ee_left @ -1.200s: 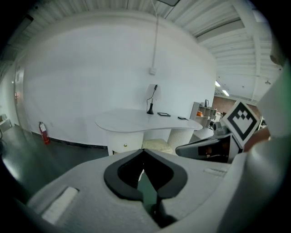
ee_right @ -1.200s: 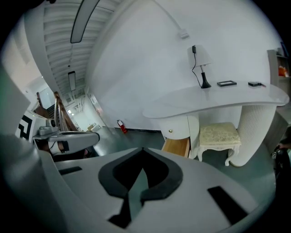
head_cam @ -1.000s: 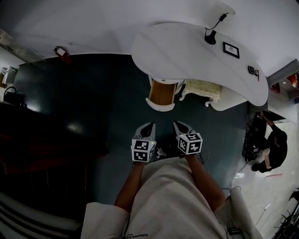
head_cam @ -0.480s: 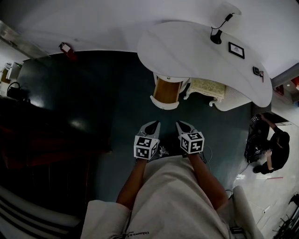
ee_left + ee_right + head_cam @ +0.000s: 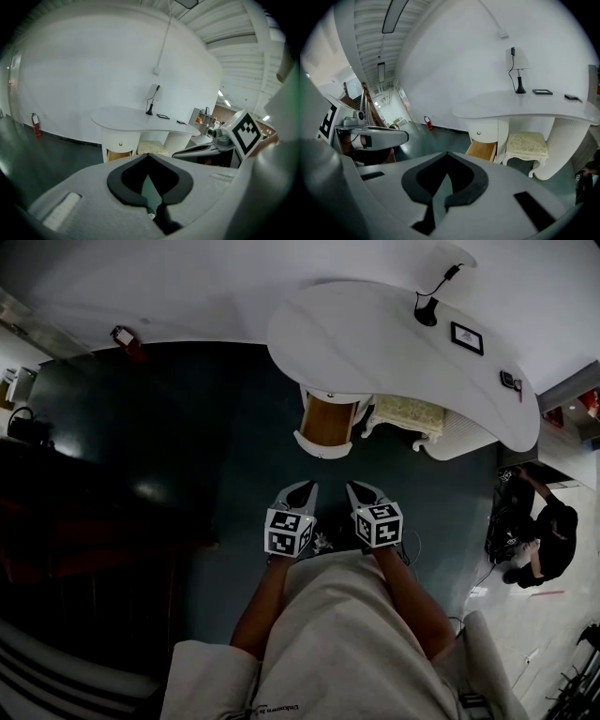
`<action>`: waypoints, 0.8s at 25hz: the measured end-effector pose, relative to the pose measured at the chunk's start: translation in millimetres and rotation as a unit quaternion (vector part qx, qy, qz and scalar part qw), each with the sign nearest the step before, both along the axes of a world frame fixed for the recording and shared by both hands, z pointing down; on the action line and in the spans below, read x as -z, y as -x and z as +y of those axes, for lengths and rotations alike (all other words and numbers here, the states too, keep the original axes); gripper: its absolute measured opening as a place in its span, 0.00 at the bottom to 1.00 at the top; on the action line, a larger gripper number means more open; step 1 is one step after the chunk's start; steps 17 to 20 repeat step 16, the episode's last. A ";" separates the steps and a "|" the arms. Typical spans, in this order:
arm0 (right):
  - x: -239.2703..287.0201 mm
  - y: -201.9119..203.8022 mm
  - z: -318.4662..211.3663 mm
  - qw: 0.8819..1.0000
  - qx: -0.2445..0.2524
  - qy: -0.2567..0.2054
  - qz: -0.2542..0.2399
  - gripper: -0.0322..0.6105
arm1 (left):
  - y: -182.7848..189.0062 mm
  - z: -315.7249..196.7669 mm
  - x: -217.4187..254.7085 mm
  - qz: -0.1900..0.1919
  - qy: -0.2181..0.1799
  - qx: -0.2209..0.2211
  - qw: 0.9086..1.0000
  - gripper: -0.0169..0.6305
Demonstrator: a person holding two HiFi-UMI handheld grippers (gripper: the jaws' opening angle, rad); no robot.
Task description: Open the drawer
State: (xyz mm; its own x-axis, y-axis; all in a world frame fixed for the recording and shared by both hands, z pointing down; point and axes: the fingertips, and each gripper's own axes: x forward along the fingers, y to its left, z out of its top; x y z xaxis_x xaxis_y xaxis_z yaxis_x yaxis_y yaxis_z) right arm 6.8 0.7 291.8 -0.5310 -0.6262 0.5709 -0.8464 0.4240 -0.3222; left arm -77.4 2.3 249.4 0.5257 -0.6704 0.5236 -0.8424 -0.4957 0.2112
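Note:
A white curved desk [image 5: 394, 343] stands ahead against the wall. Under its left end sits a rounded white drawer front [image 5: 483, 131] with a small gold knob [image 5: 478, 133]. Below it a wood-lined drawer [image 5: 327, 427] stands pulled out toward me; it also shows in the right gripper view as the wooden drawer [image 5: 483, 150]. My left gripper [image 5: 300, 491] and right gripper [image 5: 357, 489] hang side by side over the dark floor, well short of the desk. Both are shut and hold nothing. The left gripper [image 5: 149, 155] and right gripper [image 5: 447, 154] each point at the drawer unit.
A cream cushioned stool [image 5: 405, 416] stands under the desk to the right of the drawers. A lamp [image 5: 424, 313] and a picture frame [image 5: 464, 338] rest on the desk. A person [image 5: 546, 532] crouches at far right. Dark furniture [image 5: 75, 521] lines the left.
Both grippers stay side by side and shut. Only the head view sways slightly, so the desk drifts a little in the picture.

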 end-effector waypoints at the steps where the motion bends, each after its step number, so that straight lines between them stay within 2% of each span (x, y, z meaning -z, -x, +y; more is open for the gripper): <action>1: -0.5 -1.0 0.6 1.000 0.001 0.001 0.003 0.07 | -1.1 0.1 0.7 0.004 -0.002 -0.001 1.000 0.04; 5: -3.9 -5.3 3.0 1.000 0.000 0.009 0.011 0.07 | -8.9 2.7 3.2 0.020 -0.009 -0.011 1.000 0.04; 13: -0.8 -1.6 -1.2 1.000 0.004 -0.004 0.017 0.07 | -3.7 -0.1 -6.1 -0.030 -0.016 -0.016 0.999 0.04; 20: -0.1 1.6 -2.1 1.000 0.005 -0.007 0.018 0.07 | -2.3 0.8 -6.9 -0.036 -0.019 -0.021 0.999 0.04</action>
